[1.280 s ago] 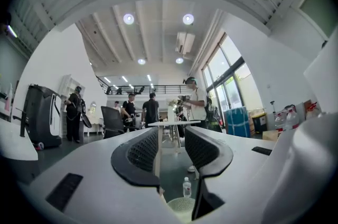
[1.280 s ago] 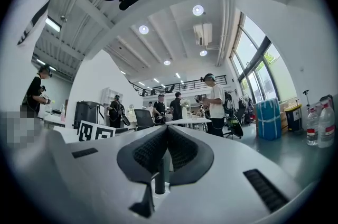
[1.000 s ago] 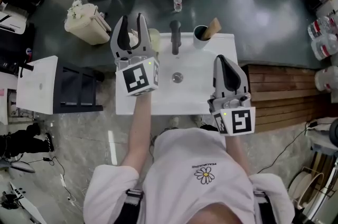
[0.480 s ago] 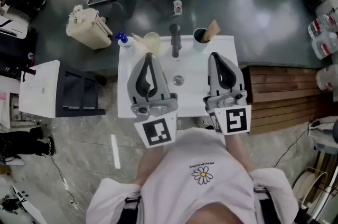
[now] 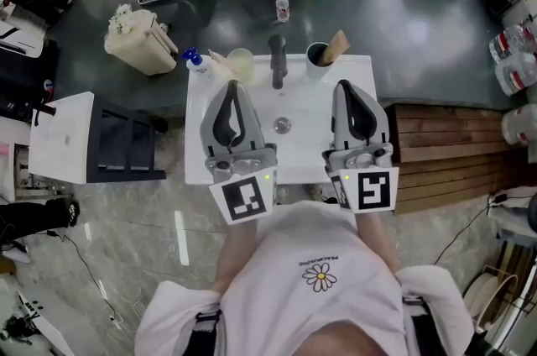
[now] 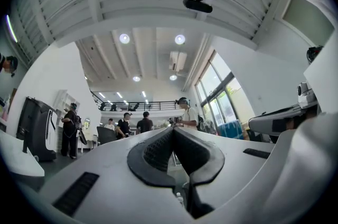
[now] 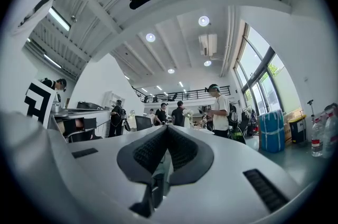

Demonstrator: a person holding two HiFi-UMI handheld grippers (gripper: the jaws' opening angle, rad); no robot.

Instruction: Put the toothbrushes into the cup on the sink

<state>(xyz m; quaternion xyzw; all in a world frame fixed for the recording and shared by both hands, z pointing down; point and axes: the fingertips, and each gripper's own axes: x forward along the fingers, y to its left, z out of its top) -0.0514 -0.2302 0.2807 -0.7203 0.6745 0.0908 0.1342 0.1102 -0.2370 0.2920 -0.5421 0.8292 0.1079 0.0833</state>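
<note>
In the head view the white sink (image 5: 315, 146) lies below me with a dark faucet (image 5: 278, 60) at its far edge. A pale translucent cup (image 5: 241, 64) stands at the far left corner, and a thin pale handle (image 5: 218, 58) leans out of it to the left. My left gripper (image 5: 233, 87) hangs over the sink's left half, short of the cup, jaws shut and empty. The right gripper (image 5: 346, 87) hovers over the sink's right side, also shut on nothing. In the gripper views the left gripper (image 6: 172, 131) and the right gripper (image 7: 167, 129) show pads pressed together against the room beyond.
A dark cup (image 5: 318, 54) holding a tan object (image 5: 340, 44) stands right of the faucet. A blue-capped bottle (image 5: 194, 63) sits at the far left corner. A cream bin (image 5: 138, 36), a white cabinet (image 5: 59, 136) and a wooden slatted platform (image 5: 445, 149) flank the sink.
The left gripper drew back from the pale cup toward me and to the right, and its jaws went from open to shut. The right gripper barely moved.
</note>
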